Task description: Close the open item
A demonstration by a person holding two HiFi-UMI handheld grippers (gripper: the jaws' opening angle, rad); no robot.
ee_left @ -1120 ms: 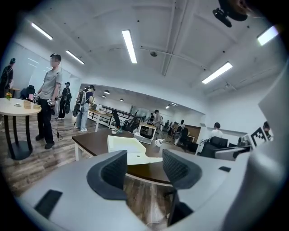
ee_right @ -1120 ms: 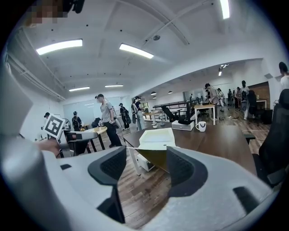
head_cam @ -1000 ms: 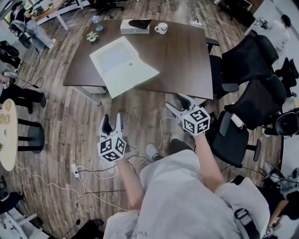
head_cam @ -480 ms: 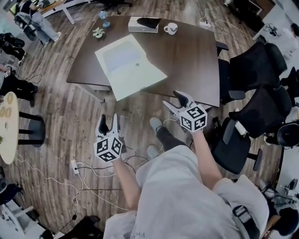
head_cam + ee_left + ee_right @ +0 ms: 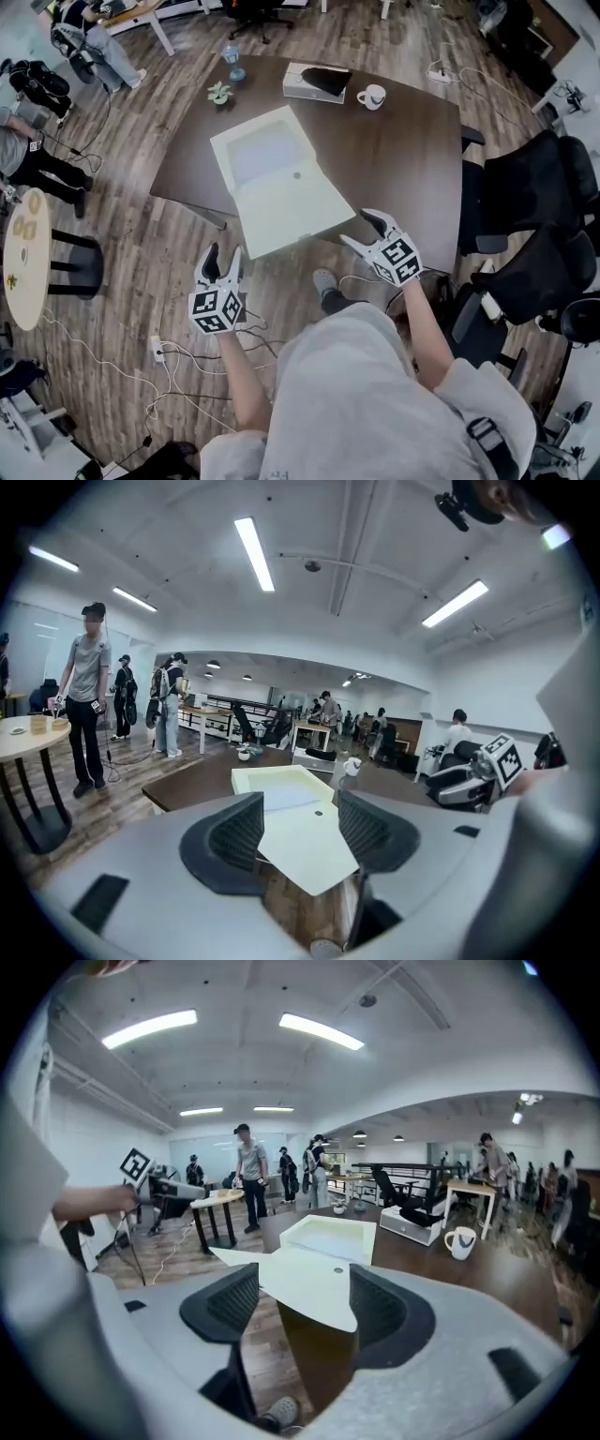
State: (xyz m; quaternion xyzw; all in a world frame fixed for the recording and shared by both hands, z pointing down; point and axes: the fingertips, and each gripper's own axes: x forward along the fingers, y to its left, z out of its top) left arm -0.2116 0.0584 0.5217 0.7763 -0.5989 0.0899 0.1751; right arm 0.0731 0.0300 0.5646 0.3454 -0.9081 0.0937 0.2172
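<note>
The left claw [image 5: 223, 256] hangs over the wooden floor [image 5: 141, 253], short of the bench's near edge. Its jaws are spread, with nothing between them. The open flat white cardboard box [image 5: 281, 192] lies on the dark brown bench [image 5: 403, 159] toward its near left corner. The tray sits further in, and the lid is folded out flat toward the person with one corner past the near edge. The right claw [image 5: 364, 230] is at the near edge, near the lid's right side. Its jaws have just been opening and stand wide, empty. A white mug [image 5: 373, 96] stands by the far edge.
</note>
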